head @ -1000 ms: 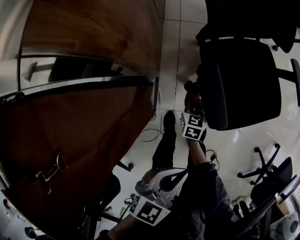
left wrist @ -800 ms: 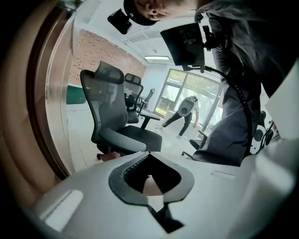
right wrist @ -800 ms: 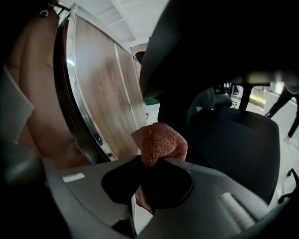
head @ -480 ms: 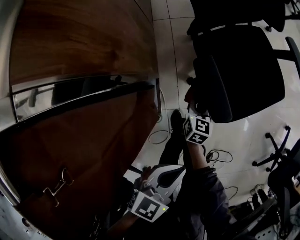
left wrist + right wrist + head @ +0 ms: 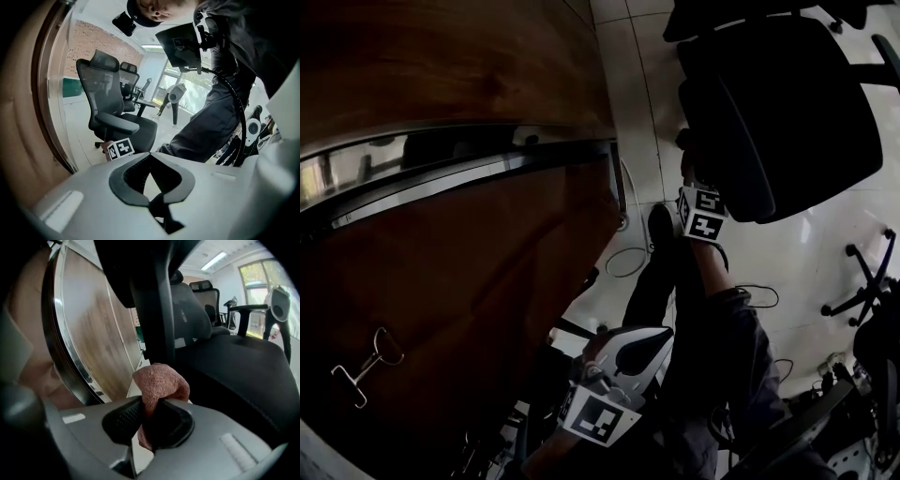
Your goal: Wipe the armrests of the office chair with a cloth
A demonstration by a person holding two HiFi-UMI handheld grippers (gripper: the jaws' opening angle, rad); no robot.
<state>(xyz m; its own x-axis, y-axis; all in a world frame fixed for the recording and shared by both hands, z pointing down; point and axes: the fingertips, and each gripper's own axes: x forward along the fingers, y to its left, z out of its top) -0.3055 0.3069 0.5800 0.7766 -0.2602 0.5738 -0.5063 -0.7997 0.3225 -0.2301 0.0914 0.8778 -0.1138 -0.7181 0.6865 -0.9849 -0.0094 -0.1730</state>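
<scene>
A black office chair (image 5: 811,103) stands at the top right of the head view, its near armrest (image 5: 724,155) pointing towards me. My right gripper (image 5: 690,184) is at that armrest's near end, shut on a pink-brown cloth (image 5: 160,385). In the right gripper view the cloth bulges out of the right gripper (image 5: 151,422) just in front of the armrest post (image 5: 154,319), under the dark armrest pad (image 5: 124,273). Whether cloth and post touch is unclear. My left gripper (image 5: 623,354) hangs low beside my legs, shut and holding nothing (image 5: 155,200).
A large brown wooden table (image 5: 459,234) with a metal strip (image 5: 469,169) fills the left of the head view. Pale tiled floor (image 5: 647,112) lies between table and chair, with a cable loop (image 5: 625,263) on it. More office chairs (image 5: 862,300) stand at the right.
The head view has swung, so the chair and the right gripper sit higher in the picture. The right gripper stays at the armrest's near end with the cloth. The left gripper has barely moved.
</scene>
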